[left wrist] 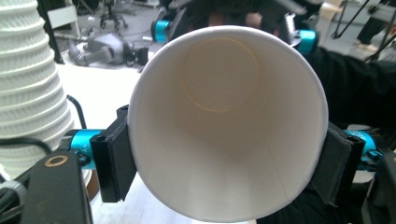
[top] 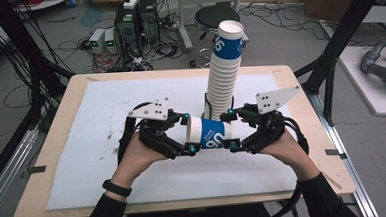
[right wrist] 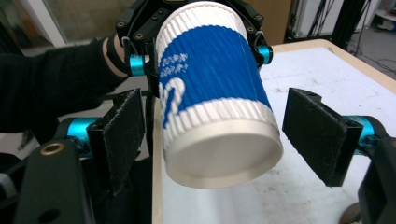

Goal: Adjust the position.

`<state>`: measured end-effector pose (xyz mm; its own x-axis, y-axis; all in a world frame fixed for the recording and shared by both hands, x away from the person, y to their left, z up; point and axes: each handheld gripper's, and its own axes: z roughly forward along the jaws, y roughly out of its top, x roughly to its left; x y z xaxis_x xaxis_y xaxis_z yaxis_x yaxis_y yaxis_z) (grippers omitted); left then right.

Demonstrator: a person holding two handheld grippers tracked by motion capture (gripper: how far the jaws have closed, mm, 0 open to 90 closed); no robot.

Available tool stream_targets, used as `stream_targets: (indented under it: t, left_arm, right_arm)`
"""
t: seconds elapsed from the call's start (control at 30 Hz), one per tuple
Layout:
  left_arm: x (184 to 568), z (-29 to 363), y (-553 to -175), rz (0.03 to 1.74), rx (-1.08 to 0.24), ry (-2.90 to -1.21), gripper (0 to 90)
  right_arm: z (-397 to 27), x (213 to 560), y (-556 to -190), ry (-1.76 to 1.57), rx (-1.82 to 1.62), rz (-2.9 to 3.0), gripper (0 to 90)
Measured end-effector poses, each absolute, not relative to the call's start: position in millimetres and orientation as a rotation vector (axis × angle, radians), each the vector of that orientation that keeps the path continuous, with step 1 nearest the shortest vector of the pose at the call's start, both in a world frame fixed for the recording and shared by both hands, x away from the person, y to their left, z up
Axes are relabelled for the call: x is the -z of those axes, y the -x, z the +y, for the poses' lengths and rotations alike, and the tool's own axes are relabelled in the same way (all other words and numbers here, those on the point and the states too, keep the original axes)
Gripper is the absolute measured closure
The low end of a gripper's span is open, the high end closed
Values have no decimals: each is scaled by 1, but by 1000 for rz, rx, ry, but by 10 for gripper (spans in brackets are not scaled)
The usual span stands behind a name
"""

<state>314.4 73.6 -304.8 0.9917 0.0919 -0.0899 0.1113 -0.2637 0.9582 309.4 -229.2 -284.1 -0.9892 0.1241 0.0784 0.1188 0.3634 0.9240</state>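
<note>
One paper cup [top: 213, 133] clamped in left gripper [top: 188, 135], right gripper [top: 228, 130] open around its base, one cup stack [top: 223, 69] behind

A ribbed white paper cup with a blue band [right wrist: 212, 88] fills the frame's centre, base toward the camera, gripped near its rim by the left gripper [right wrist: 196, 28] at top. The right gripper [right wrist: 224, 135] has its black padded jaws spread at lower left and right, clear of the cup, above a white table mat [right wrist: 303, 79].

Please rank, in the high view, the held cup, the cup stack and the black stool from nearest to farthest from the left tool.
1. Held cup, gripped at the left tool.
2. Cup stack, standing just behind, to the right.
3. Black stool, on the floor beyond the table.
</note>
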Motion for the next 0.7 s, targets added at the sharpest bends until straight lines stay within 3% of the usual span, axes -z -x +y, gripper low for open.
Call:
stream_targets:
  t: [0.17,0.57,0.7]
  left_arm:
    - [304,72,-314,146,-14,-1929,224]
    - [304,69,-313,136,-3,-1942,224]
    - [303,70,-313,136,0,-1932,224]
  right_arm:
    - [-223,287,-308,-225,-1649,2631,212]
    - [-211,295,-309,-213,-1527,2694,211]
    - [-212,297,-310,-205,-1524,2703,274]
